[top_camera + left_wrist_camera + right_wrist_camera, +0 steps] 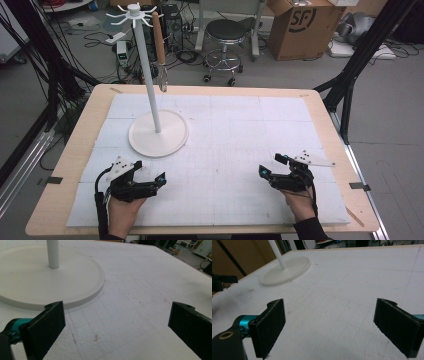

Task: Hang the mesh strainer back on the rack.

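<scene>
A white rack stands at the board's back left: a round base [158, 134], a tall pole [148, 65] and a ring of hooks [134, 14] on top. A wooden-handled utensil [159, 47] hangs from one hook. My left gripper [149, 171] rests open near the front left, just short of the base [50, 285], nothing between its jaws [117, 325]. At the front right my right gripper [270, 165] is also open and holds nothing [332, 322]. From there the base [287, 270] shows far off to the left.
A white foam board [235, 140] with a faint grid covers the wooden table [75, 150]. Beyond the far edge are a black stool [227, 35], a cardboard box [300, 25], cables and black frame legs [350, 75].
</scene>
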